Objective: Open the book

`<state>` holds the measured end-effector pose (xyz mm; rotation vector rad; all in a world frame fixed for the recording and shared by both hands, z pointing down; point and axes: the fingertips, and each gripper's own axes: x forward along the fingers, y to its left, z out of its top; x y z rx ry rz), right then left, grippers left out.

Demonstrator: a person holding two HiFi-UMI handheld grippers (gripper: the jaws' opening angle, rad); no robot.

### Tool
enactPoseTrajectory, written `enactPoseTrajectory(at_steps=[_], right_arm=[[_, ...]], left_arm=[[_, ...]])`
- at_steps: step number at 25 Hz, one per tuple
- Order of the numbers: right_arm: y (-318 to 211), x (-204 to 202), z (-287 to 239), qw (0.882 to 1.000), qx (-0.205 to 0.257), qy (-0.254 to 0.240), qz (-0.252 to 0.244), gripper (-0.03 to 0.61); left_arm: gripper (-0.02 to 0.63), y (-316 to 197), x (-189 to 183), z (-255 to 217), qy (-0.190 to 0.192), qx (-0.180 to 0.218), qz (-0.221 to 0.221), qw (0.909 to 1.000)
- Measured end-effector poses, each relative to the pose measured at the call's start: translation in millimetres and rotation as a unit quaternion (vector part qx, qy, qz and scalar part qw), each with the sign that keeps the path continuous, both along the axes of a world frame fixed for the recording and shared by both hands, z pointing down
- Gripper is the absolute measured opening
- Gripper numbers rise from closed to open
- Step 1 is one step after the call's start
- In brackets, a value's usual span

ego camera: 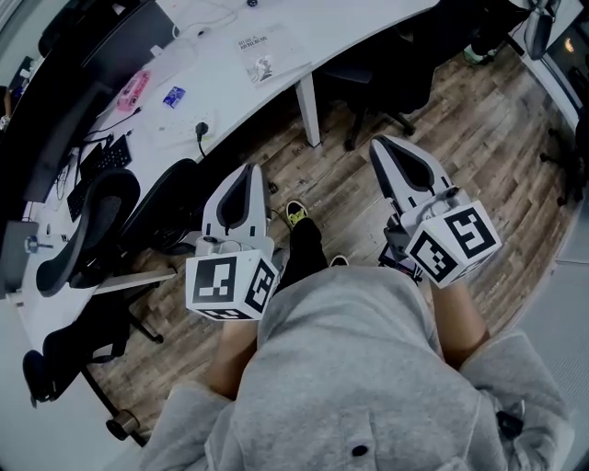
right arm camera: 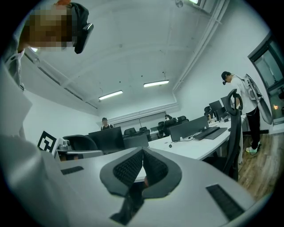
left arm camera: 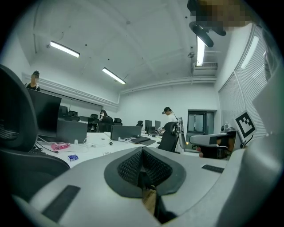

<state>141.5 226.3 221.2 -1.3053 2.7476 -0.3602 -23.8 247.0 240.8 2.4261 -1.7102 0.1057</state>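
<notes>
What may be the book (ego camera: 262,53) lies flat on the white desk (ego camera: 368,23).

Floor (ego camera: 460,129) ahead, desk (ego camera: 350,23) beyond, chair (ego camera: 97,216) left.

Left tongs (ego camera: 244,175) held out front, shut and empty; right tongs (ego camera: 385,145) alongside, shut, empty too.
</notes>
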Motion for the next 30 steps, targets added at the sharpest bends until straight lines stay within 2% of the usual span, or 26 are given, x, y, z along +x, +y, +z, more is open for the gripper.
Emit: enactPoseTrajectory(at_steps=[10,30], right_arm=[[-49.3,-19.3,6.4,1.000,-0.007,0.007,-0.001,0.026],[-159.9,-54.2,15.0,0.999,-0.038,0.033,0.001,0.027]], left_arm=[[0.011,-49.8,-19.1,13.6,-0.009,-0.020,-0.014,0.9997],[0.011,-166.1,-52.7,26.3,-0.002,-0.059,-0.029,0.9979]])
